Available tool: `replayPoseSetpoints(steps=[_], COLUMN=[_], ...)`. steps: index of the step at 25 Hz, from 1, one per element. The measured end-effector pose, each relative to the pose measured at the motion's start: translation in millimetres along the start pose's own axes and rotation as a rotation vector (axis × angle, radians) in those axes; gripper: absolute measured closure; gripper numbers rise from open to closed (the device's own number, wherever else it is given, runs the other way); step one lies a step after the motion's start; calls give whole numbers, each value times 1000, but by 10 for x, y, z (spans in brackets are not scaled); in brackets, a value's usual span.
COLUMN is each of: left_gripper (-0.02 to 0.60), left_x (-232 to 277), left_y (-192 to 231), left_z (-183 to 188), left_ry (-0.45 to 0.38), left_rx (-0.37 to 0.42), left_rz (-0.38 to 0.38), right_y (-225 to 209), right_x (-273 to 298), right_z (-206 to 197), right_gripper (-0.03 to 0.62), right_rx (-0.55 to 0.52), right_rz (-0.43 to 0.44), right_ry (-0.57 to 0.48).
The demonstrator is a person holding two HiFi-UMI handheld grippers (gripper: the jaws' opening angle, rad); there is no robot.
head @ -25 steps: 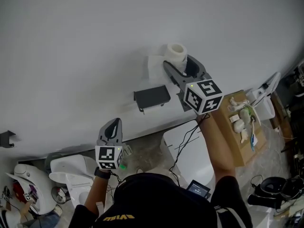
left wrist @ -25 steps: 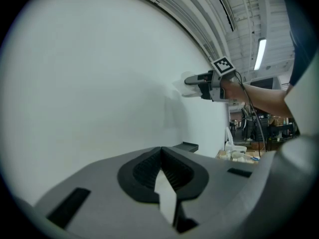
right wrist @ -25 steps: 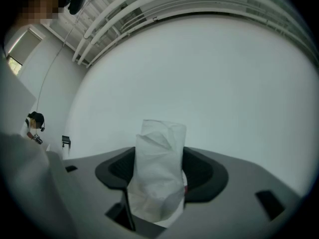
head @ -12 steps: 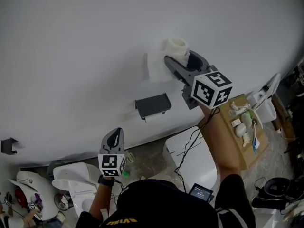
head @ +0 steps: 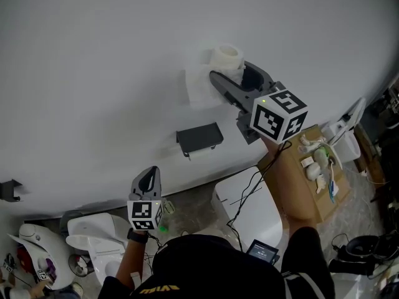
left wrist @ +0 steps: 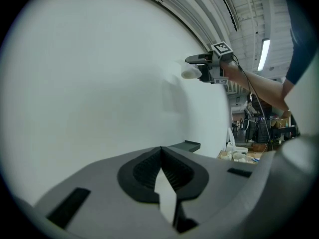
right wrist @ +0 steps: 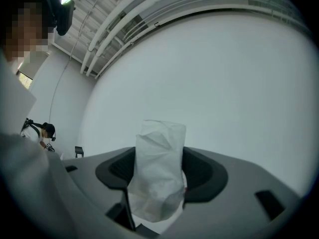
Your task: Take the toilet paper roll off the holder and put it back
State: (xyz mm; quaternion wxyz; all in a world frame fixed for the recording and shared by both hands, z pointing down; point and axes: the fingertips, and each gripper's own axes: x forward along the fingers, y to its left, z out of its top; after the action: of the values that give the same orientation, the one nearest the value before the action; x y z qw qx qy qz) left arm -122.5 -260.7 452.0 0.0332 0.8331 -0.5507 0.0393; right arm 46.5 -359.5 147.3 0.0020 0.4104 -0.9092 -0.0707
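Right, the big white wall (head: 93, 55) is filling most of the head view, and the dark holder (head: 199, 137) is sitting bare on it with nothing loaded. Up and to the right, well apart from that holder, the right gripper (head: 232, 73) is carrying the toilet paper roll (head: 225, 56) close to the wall. Its jaws are standing partly closed, with the pads pressing on both sides of the roll. In the right gripper view the paper is bulging and creasing between them. A loose sheet (head: 198, 89) is dangling from the roll against the wall. Down low, the left gripper (head: 148, 180) is pointing at the wall with its jaws together on nothing.

This roll is looking light and very soft, and it's squashing under even this squeeze. The only stiffness is probably coming from the cardboard core. I'd say the grip belongs across the middle of the outer wrap, and gentle, since a hard pinch is likely flattening the core and making the refit awkward. That hanging sheet is also risking a snag or an unwind.
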Motion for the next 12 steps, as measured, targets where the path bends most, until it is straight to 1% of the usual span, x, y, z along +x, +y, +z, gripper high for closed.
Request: replayPoseSetpoints(steps=[6, 12], left_gripper=[571, 571], left_x=[-22, -36], left_y=[-46, -8], left_z=[-5, -48], left_ry=[-5, 2], left_rx=[-4, -10], left_rz=[-9, 5], right_y=[20, -32], right_x=[-36, -14], right_z=[26, -34], right_gripper=[316, 317], right_rx=[-8, 2], right_rz=[-6, -14], right_ry=[-3, -3])
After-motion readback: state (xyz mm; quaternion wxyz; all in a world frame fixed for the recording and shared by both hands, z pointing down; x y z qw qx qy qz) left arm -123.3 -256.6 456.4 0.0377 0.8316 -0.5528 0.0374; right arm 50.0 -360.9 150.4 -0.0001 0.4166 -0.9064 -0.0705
